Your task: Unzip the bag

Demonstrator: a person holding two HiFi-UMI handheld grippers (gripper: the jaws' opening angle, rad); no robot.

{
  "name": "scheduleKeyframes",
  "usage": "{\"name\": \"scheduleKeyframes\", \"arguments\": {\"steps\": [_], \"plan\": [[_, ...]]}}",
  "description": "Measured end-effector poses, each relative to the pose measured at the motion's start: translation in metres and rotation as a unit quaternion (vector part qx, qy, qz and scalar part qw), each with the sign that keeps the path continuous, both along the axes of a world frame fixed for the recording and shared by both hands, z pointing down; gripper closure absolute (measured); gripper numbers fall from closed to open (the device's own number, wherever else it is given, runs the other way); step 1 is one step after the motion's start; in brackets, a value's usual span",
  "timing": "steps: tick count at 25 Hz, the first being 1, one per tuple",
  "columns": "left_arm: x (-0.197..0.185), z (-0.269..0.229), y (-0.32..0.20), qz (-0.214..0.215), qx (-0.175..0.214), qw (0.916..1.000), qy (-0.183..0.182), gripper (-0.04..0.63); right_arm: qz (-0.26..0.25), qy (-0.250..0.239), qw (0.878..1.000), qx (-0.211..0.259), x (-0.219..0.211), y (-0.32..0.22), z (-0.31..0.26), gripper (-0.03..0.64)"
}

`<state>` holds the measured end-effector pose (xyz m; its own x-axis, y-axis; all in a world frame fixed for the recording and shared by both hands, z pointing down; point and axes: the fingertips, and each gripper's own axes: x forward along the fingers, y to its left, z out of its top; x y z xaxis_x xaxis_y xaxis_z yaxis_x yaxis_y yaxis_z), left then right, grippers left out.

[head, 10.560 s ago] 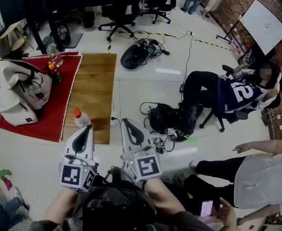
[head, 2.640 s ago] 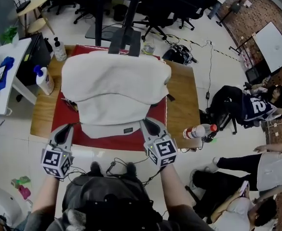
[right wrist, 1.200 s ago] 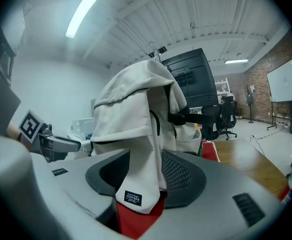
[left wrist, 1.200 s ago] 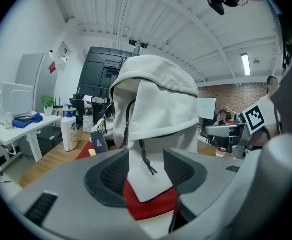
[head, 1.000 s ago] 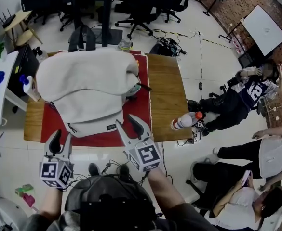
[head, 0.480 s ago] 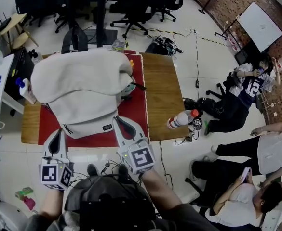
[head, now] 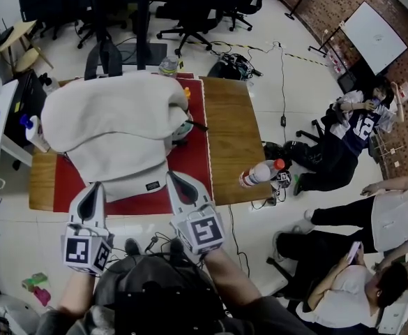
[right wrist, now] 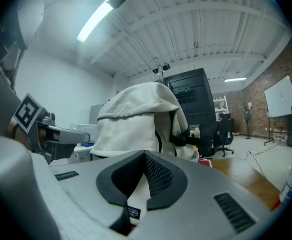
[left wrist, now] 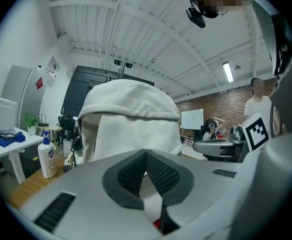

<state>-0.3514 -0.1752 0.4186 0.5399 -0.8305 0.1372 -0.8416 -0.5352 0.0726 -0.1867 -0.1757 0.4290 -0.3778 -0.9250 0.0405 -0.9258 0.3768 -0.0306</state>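
Note:
A large cream bag stands on a red cloth on the wooden table, a small black label on its near face. My left gripper is shut just off the bag's near left corner. My right gripper sits beside the near right corner; its jaws have just closed, nothing between them. In the left gripper view the bag rises behind my left gripper's touching tips. The right gripper view shows the bag beyond my shut right gripper. I see no zipper pull.
A plastic bottle with a red cap lies at the table's near right edge. A white pump bottle stands on the table's left end. People sit and stand at the right. Office chairs are behind the table.
Both grippers were open a second ago and are now shut. My left gripper has moved up toward the bag's near left corner. The right gripper has hardly moved.

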Motion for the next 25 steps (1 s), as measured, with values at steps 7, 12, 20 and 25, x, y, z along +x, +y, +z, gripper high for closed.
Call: {"name": "scheduleKeyframes", "arguments": {"steps": [7, 12, 20, 25], "plan": [[0.009, -0.001, -0.003, 0.008, 0.003, 1.0, -0.003, 0.569, 0.001, 0.015, 1.0, -0.022, 0.003, 0.003, 0.004, 0.611], [0.009, 0.004, -0.004, 0.005, -0.004, 1.0, -0.005, 0.569, -0.003, 0.027, 0.999, -0.021, 0.002, 0.004, 0.005, 0.611], [0.004, 0.005, 0.002, 0.002, -0.01, 0.9999, -0.003, 0.569, -0.009, 0.03, 0.999, -0.024, -0.004, 0.011, 0.007, 0.611], [-0.001, 0.003, 0.006, 0.001, -0.004, 1.0, 0.007, 0.569, -0.021, 0.04, 0.999, -0.019, -0.013, 0.016, 0.005, 0.611]]}}
